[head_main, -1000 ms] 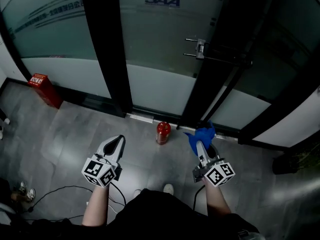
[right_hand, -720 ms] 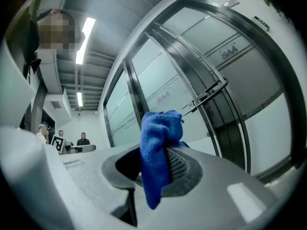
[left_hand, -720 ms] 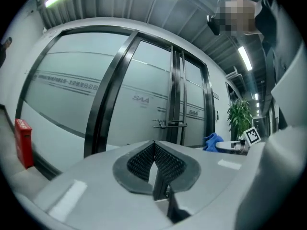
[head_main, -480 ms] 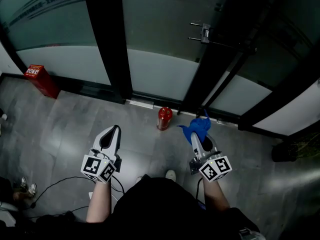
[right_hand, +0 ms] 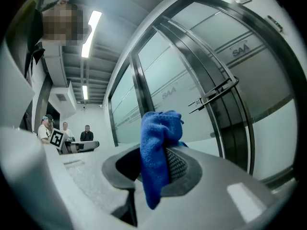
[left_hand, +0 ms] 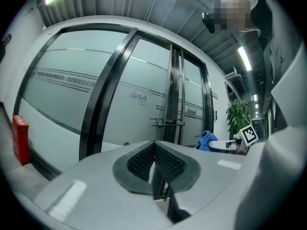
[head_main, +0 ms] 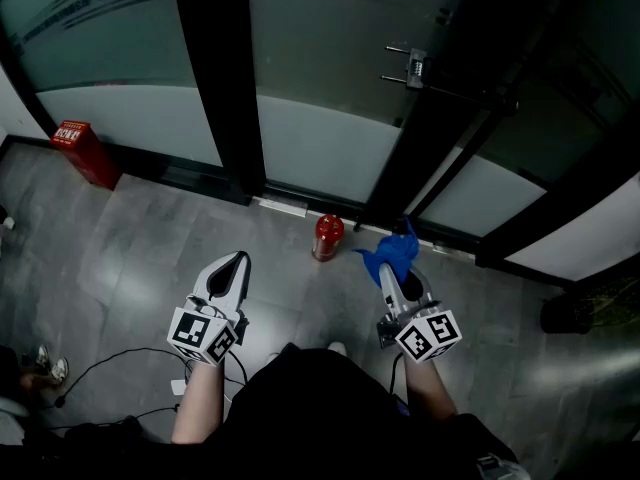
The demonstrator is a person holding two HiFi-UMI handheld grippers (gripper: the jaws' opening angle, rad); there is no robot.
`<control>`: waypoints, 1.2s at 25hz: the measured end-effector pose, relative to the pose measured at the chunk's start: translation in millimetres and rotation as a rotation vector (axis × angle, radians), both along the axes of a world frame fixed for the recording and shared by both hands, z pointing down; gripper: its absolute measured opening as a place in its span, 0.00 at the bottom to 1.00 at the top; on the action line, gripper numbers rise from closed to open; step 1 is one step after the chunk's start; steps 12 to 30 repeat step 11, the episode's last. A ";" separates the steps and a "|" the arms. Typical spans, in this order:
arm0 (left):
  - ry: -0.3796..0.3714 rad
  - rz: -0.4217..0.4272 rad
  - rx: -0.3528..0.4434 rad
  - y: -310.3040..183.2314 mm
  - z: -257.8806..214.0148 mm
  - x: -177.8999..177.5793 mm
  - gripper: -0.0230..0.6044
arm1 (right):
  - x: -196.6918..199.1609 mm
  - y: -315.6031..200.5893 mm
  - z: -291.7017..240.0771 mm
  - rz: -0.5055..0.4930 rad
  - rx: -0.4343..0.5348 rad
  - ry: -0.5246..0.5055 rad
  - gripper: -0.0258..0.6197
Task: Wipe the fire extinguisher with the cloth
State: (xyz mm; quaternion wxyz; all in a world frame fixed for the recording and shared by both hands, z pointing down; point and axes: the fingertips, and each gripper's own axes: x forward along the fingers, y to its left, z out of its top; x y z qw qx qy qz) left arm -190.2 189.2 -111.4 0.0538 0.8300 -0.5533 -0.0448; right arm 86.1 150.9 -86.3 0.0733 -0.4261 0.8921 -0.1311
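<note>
A small red fire extinguisher (head_main: 327, 236) stands on the grey floor at the foot of the glass door. My right gripper (head_main: 392, 270) is shut on a blue cloth (head_main: 391, 255), which bunches out past its tips to the right of the extinguisher, a short way off. In the right gripper view the blue cloth (right_hand: 158, 155) hangs pinched between the dark pads. My left gripper (head_main: 233, 268) is lower left of the extinguisher, and its pads (left_hand: 168, 163) meet with nothing between them. From the left gripper view the cloth (left_hand: 206, 140) shows off to the right.
Frosted glass walls with black frames (head_main: 220, 88) and a door with a metal handle (head_main: 410, 66) stand just behind the extinguisher. A red box (head_main: 83, 151) sits at the left wall. Black cables (head_main: 110, 358) trail on the floor near my feet. A potted plant (left_hand: 237, 116) grows far right.
Both grippers have shifted slightly; the right one with the cloth sits a little closer to the extinguisher than a second ago. Neither gripper's state has changed.
</note>
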 end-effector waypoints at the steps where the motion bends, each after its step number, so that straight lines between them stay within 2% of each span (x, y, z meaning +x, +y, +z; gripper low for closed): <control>1: -0.002 -0.003 -0.001 -0.2 0.1 -0.1 0.05 | -0.7 -0.1 1.7 -0.006 0.001 0.000 0.18; 8: 0.002 -0.025 -0.013 0.5 -1.7 -3.6 0.05 | -5.4 1.6 1.9 -0.026 -0.003 0.002 0.18; 30: 0.000 -0.021 -0.011 0.8 -1.0 -1.1 0.05 | -4.5 2.7 1.9 -0.033 -0.002 0.002 0.18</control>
